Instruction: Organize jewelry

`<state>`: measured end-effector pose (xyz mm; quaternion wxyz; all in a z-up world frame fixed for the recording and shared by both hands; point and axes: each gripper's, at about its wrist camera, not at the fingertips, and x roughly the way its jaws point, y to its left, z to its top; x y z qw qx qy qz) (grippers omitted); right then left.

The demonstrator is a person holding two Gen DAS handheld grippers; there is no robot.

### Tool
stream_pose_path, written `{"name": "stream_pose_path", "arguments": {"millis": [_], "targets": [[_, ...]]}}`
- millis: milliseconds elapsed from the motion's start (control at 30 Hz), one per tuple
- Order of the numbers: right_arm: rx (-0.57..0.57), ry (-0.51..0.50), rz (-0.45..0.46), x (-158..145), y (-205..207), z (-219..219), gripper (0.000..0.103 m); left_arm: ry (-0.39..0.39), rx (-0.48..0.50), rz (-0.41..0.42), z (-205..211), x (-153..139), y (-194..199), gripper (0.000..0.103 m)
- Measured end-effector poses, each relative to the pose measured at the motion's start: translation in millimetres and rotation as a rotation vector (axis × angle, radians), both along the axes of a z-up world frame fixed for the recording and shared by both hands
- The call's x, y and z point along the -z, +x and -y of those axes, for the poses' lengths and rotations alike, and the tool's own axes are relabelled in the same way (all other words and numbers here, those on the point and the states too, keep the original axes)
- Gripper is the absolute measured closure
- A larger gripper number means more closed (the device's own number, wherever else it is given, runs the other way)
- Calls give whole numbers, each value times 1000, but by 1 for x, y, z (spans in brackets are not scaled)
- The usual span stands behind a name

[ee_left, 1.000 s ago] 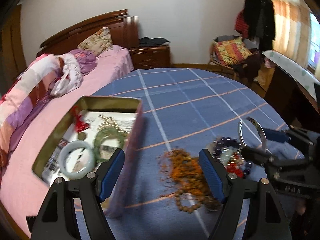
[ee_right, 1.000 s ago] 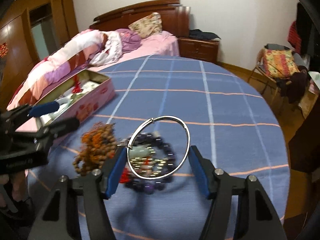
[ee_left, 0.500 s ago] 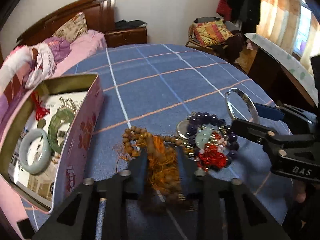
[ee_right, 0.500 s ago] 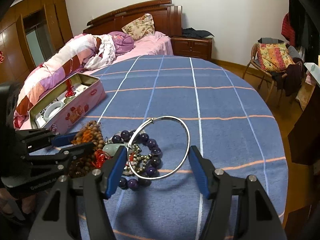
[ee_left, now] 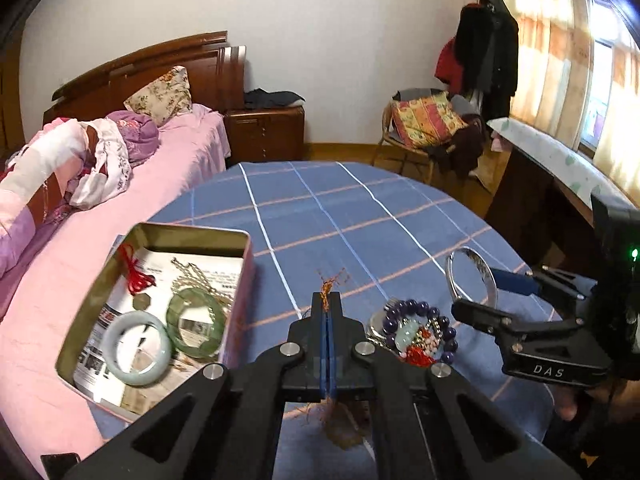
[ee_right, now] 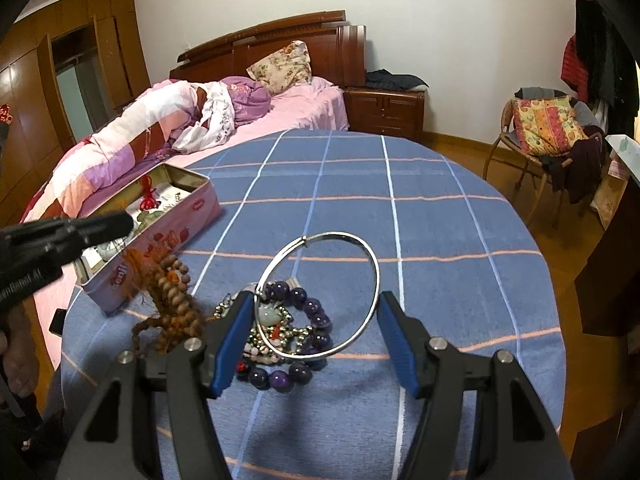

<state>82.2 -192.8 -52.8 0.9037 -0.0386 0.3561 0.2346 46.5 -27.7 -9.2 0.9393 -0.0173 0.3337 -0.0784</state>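
Left wrist view: left hand-held gripper [ee_left: 327, 312] newly clenched on the beads [ee_right: 172, 300], lifted off the counter [ee_left: 360, 216] toward the tin [ee_left: 192, 236]; right hand-held gripper [ee_right: 316, 340] unchanged, grasping the bangle [ee_right: 320, 296].

a bed [ee_right: 312, 108] with pink sheets and a floral pillow [ee_right: 282, 66] stands by the wall, a wooden nightstand [ee_right: 384, 110] just beside it. a chair [ee_right: 536, 136] holds a patterned cushion [ee_right: 546, 124].
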Motion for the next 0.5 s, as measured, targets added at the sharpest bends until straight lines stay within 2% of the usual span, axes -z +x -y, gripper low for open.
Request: {"name": "stream_pose_path", "arguments": {"millis": [133, 233, 500], "targets": [[-2, -4, 2, 1, 0, -1, 37, 23, -6, -8, 3, 5, 3, 103], [-2, -3, 1, 1, -1, -1, 37, 6, 20, -15, 5, 13, 3, 103], [-2, 5, -5, 3, 1, 0, 37, 26, 23, -24, 2, 12, 2, 103]]}}
